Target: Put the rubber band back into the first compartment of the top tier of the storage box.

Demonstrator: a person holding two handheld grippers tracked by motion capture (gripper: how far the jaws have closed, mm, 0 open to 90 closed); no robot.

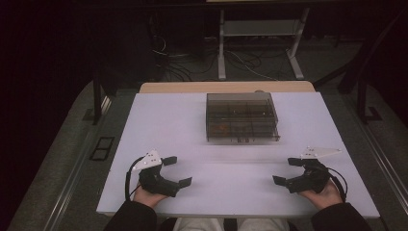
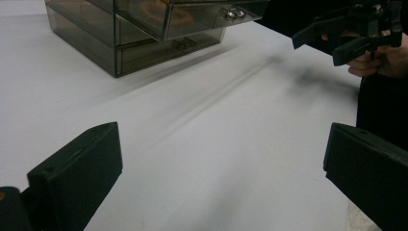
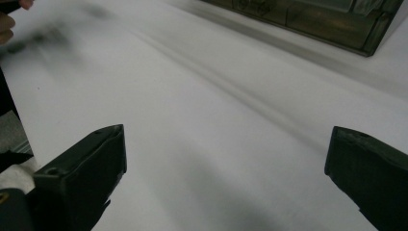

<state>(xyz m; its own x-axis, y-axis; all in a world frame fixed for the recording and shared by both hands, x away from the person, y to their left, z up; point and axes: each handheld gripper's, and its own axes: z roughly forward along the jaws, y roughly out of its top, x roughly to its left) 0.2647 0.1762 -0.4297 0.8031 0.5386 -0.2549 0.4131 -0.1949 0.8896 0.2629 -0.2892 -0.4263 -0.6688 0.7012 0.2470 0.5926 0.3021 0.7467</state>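
A smoky see-through drawer cabinet (image 1: 242,117) stands at the middle back of the white table (image 1: 192,144). Its drawers are closed; small items show dimly inside. My left gripper (image 1: 177,172) rests open near the front left, jaws wide apart and pointing right, with nothing between them. My right gripper (image 1: 287,171) rests open near the front right, pointing left, also empty. In the left gripper view the cabinet (image 2: 144,29) sits at the upper left and the right gripper (image 2: 332,41) at the upper right. The right gripper view has the cabinet (image 3: 312,19) along its top edge.
Bare white tabletop lies between the two grippers and the cabinet. A wooden edge (image 1: 226,87) runs behind the table. Beyond it are desk legs (image 1: 221,48) and loose cables (image 1: 240,60) on a dark floor. The person's knees (image 1: 231,224) show at the table's front edge.
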